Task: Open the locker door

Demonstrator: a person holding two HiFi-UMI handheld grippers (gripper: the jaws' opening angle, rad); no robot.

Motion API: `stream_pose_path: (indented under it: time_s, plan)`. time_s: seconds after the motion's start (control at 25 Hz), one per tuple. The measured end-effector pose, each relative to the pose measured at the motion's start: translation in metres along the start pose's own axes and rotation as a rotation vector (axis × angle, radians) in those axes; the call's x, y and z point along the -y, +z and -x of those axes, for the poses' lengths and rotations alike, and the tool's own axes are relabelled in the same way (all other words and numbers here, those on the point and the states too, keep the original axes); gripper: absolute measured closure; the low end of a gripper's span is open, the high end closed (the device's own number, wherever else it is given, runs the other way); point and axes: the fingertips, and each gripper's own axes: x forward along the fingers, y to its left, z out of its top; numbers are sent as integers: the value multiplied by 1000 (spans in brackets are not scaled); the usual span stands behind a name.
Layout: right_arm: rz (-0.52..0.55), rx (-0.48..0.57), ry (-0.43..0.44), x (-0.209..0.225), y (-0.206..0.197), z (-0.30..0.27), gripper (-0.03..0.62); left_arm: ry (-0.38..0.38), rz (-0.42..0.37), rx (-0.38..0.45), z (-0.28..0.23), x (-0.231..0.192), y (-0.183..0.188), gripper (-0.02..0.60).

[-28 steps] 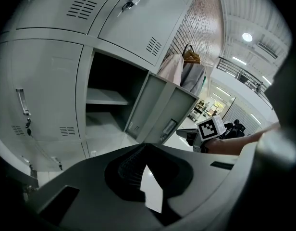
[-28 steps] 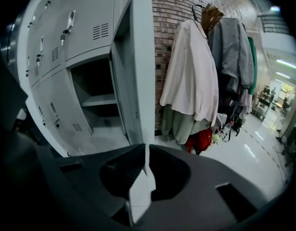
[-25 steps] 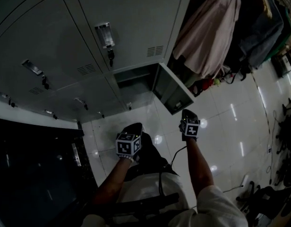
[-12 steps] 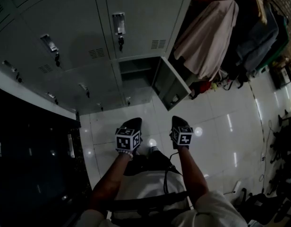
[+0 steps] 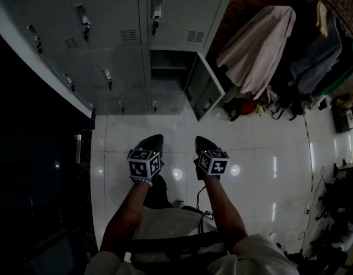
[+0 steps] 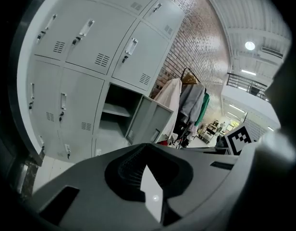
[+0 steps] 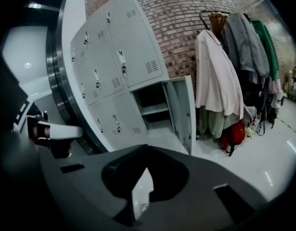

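Observation:
The grey locker bank (image 5: 116, 44) stands ahead, and its lower right door (image 5: 204, 87) is swung open, baring an empty compartment (image 5: 168, 67) with one shelf. My left gripper (image 5: 153, 139) and right gripper (image 5: 199, 139) hover side by side over the white floor, well short of the locker and touching nothing. Both are shut and hold nothing. The left gripper view shows the open door (image 6: 145, 121) beyond the shut left gripper (image 6: 147, 147). The right gripper view shows that door (image 7: 182, 112) edge-on past the shut right gripper (image 7: 147, 148).
Coats hang on a rack (image 5: 257, 44) to the right of the lockers, before a brick wall (image 7: 186, 18). A red bag (image 5: 248, 106) lies under them. A dark glass wall (image 5: 33, 171) runs along the left. Glossy white tiles (image 5: 268, 153) cover the floor.
Both grippers have drawn back from the lockers and closer together, the right one moving left. The view has swung, so the lockers sit higher. The door stays open.

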Motion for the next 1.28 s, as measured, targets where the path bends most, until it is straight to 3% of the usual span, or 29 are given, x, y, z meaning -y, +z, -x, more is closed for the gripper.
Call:
stream_pose_path:
  time_s: [0.28,0.56,0.92,1.28]
  plan:
    - [18,49,128,-13,-31,103,586,83,6,60,77,82,-55,583]
    - [31,40,227,-50,-72,170,586,155,13,96,163,120,-99,583]
    - [-10,86,218,-96,-111,235,586,108,-16,118,237,149,-135,583]
    - [60,131,170,-168,-158,299,586,26,-34,112,304,150,-173,583]
